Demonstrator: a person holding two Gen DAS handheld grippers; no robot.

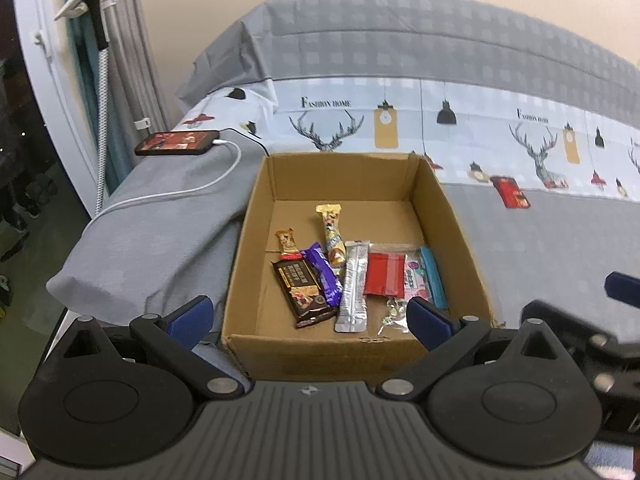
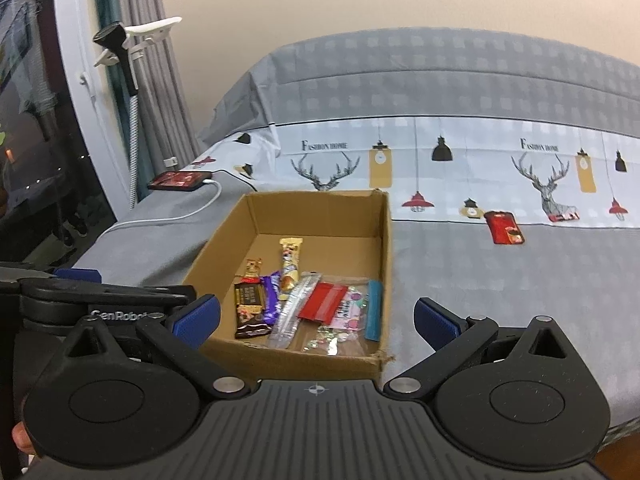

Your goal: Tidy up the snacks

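An open cardboard box (image 1: pixel 256 216) (image 2: pixel 384 248) sits on the bed and holds several snacks: a dark chocolate bar (image 1: pixel 304 292) (image 2: pixel 250 308), a purple bar (image 1: pixel 324 276), a gold wafer stick (image 1: pixel 332 236) (image 2: pixel 290 264), a silver sachet (image 1: pixel 354 288), a red pack (image 1: pixel 384 274) (image 2: pixel 324 302) and a pink-and-blue pack (image 1: pixel 424 280). One red packet (image 1: pixel 510 192) (image 2: pixel 505 227) lies on the bedspread to the right of the box. My left gripper (image 1: pixel 310 318) is open and empty at the box's near edge. My right gripper (image 2: pixel 316 320) is open and empty, also at the near edge.
A phone (image 1: pixel 178 143) (image 2: pixel 180 181) on a white charging cable lies on the grey cover left of the box. Curtains and a clip-on stand (image 1: pixel 86 0) are at the far left. The bed edge drops off to the left. The left gripper shows at the left of the right wrist view.
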